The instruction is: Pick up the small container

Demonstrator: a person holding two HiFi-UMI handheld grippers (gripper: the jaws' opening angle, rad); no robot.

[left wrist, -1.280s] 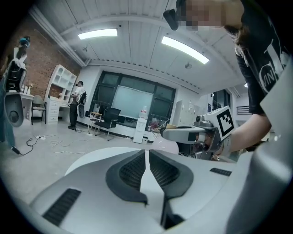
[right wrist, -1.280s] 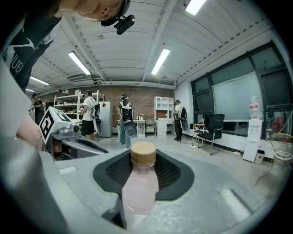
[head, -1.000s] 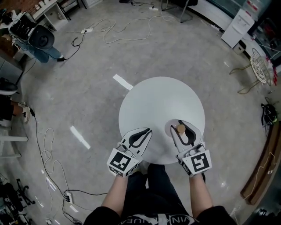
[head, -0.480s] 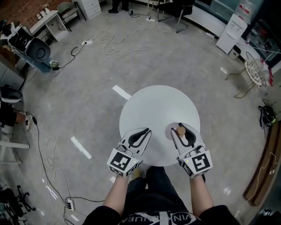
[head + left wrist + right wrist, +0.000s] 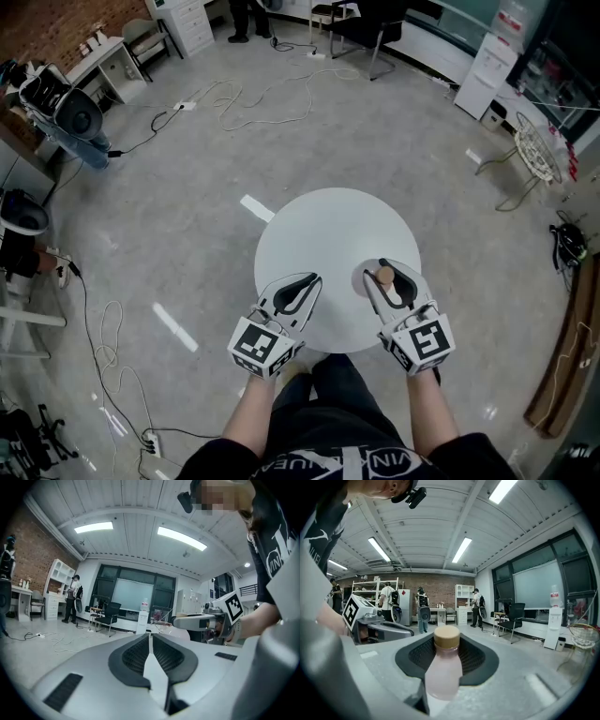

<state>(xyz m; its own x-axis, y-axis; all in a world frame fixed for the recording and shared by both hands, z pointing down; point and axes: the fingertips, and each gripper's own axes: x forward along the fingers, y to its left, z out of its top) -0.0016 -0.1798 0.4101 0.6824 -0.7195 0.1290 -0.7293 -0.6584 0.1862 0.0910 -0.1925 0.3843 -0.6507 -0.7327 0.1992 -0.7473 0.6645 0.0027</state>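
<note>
The small container (image 5: 384, 276) is a pale pink bottle with a tan cap. It stands upright between the jaws of my right gripper (image 5: 385, 271), which is shut on its body, above the near right part of the round white table (image 5: 328, 230). In the right gripper view the bottle (image 5: 443, 670) fills the middle, held between the black pads (image 5: 476, 658). My left gripper (image 5: 312, 279) hovers over the table's near left edge, shut with nothing in it. In the left gripper view its pads (image 5: 136, 656) meet at the tip.
Cables (image 5: 253, 98) trail over the grey floor beyond the table. An office chair (image 5: 361, 33) and a white cabinet (image 5: 483, 80) stand at the back, a wire stand (image 5: 534, 155) at the right. People stand far off in the room (image 5: 423, 609).
Both grippers have risen together, the right one carrying the bottle. The table now looks smaller and farther below them, and more floor shows.
</note>
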